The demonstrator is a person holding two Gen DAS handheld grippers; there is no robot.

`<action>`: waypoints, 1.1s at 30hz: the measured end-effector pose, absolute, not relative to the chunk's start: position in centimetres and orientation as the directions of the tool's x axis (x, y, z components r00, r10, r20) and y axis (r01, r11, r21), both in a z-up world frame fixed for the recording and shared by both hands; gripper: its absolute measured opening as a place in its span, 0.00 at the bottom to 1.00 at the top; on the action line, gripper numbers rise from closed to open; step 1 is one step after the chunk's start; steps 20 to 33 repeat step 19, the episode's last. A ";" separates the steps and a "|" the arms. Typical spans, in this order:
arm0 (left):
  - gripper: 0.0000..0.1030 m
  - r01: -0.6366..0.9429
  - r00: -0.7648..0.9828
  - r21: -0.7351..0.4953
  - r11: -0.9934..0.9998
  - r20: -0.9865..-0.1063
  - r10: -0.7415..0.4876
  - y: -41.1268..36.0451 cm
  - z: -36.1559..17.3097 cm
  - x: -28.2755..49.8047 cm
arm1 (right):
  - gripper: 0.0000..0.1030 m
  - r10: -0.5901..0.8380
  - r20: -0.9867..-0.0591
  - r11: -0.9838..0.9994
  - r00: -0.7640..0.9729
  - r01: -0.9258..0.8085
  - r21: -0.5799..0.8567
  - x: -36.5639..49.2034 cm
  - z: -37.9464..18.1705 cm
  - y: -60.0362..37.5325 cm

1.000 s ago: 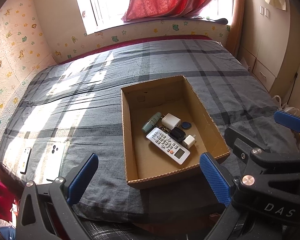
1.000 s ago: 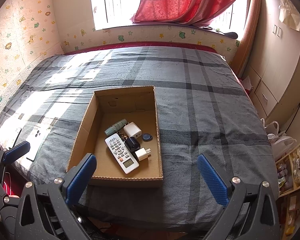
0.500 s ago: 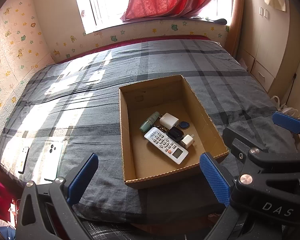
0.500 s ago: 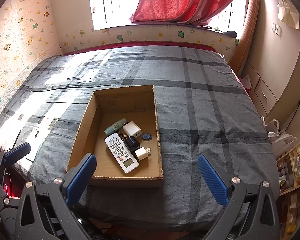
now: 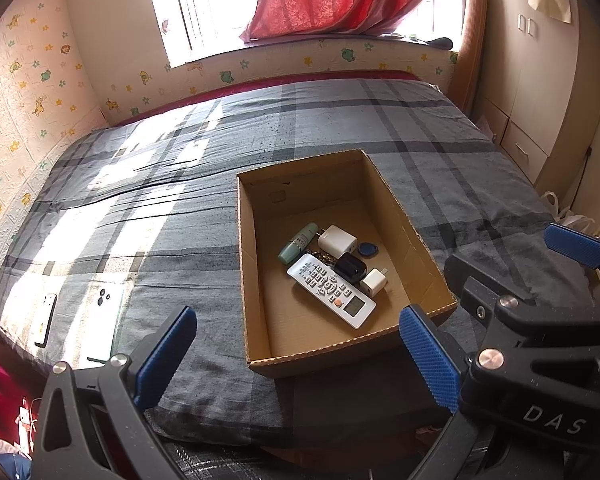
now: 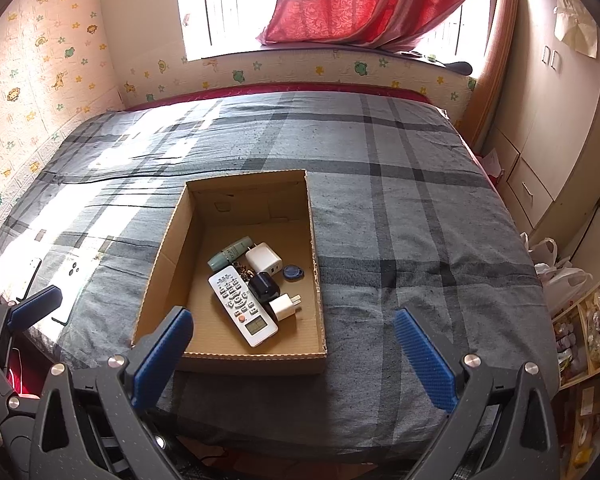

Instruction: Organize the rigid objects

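An open cardboard box (image 5: 416, 240) (image 6: 156, 272) sits on the grey plaid bed. Inside lie a white remote (image 5: 331, 290) (image 6: 243, 305), a green tube (image 5: 298, 243) (image 6: 229, 253), a large white charger (image 5: 337, 239) (image 6: 263, 258), a small white plug (image 5: 373, 281) (image 6: 284, 306), a black case (image 5: 350, 267) (image 6: 263, 286) and a blue key fob (image 5: 366, 249) (image 6: 289, 271). My left gripper (image 5: 296, 356) is open and empty at the bed's near edge. My right gripper (image 6: 292, 356) is open and empty, just before the box.
Two phones (image 5: 106, 308) (image 5: 46, 318) lie on the sunlit near-left part of the bed. A wardrobe (image 6: 548, 120) stands to the right, with shelves and bags (image 6: 560, 272) beside the bed. A wall and window lie beyond the bed.
Both views shifted only slightly. The box and its contents have not moved, and both grippers stay open.
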State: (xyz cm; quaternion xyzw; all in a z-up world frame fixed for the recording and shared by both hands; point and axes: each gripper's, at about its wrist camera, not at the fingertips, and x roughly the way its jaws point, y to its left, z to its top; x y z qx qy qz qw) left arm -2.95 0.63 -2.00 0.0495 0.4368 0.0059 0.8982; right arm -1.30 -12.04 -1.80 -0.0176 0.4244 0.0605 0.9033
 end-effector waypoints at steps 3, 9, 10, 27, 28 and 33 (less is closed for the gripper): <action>1.00 0.033 0.618 0.093 0.995 -0.784 0.053 0.6 -2.0 -3.0 | 1.00 0.093 -0.769 0.992 0.632 -0.123 0.019 -1.3 -1.8 -12.0; 1.00 0.036 0.619 0.089 0.995 -0.784 0.048 0.8 -2.1 -2.9 | 1.00 0.088 -0.768 0.993 0.635 -0.120 0.015 -1.3 -1.8 -11.9; 1.00 0.036 0.618 0.088 0.995 -0.785 0.048 0.7 -2.1 -2.9 | 1.00 0.087 -0.768 0.993 0.635 -0.120 0.014 -1.3 -1.8 -11.9; 1.00 0.046 0.623 0.098 0.994 -0.781 0.048 0.6 -2.3 -2.7 | 1.00 0.087 -0.770 0.993 0.632 -0.121 0.013 -0.9 -2.1 -11.5; 1.00 0.046 0.623 0.098 0.994 -0.781 0.048 0.6 -2.3 -2.7 | 1.00 0.087 -0.770 0.993 0.632 -0.121 0.013 -0.9 -2.1 -11.5; 1.00 0.046 0.623 0.098 0.994 -0.781 0.048 0.6 -2.3 -2.7 | 1.00 0.087 -0.770 0.993 0.632 -0.121 0.013 -0.9 -2.1 -11.5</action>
